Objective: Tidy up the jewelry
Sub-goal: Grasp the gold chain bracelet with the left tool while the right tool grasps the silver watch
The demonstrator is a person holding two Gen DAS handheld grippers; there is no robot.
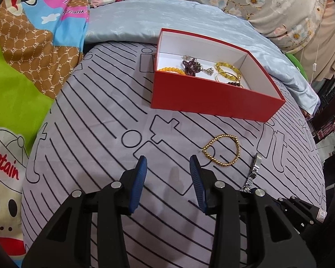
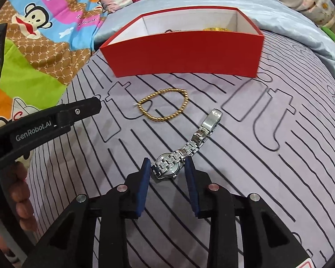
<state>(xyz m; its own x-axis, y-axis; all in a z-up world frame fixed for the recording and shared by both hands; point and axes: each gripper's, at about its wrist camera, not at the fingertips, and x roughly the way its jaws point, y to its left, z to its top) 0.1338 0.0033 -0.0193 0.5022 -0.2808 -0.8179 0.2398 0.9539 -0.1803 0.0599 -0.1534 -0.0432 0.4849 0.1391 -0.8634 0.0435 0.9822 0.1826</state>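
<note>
Watch (image 2: 168, 167) lies on bed (image 2: 279, 178), near side, between spread right gripper (image 2: 167, 167) fingers, not pinched | risk: smooth metal case slips, band (image 2: 203, 131) snags sheet | gold bracelet (image 2: 164, 105) before red box (image 2: 185, 51) | left gripper (image 1: 168, 167) spread, empty

Your watch (image 2: 175, 160) is polished steel links, glinting. The bracelet (image 2: 164, 105) is shiny gold beads. The box (image 2: 185, 55) looks like matt red card, white inside. The sheet (image 2: 245, 156) under it is soft matt cloth. Your pads (image 2: 145, 187) are ribbed blue rubber on matt black plastic.
</note>
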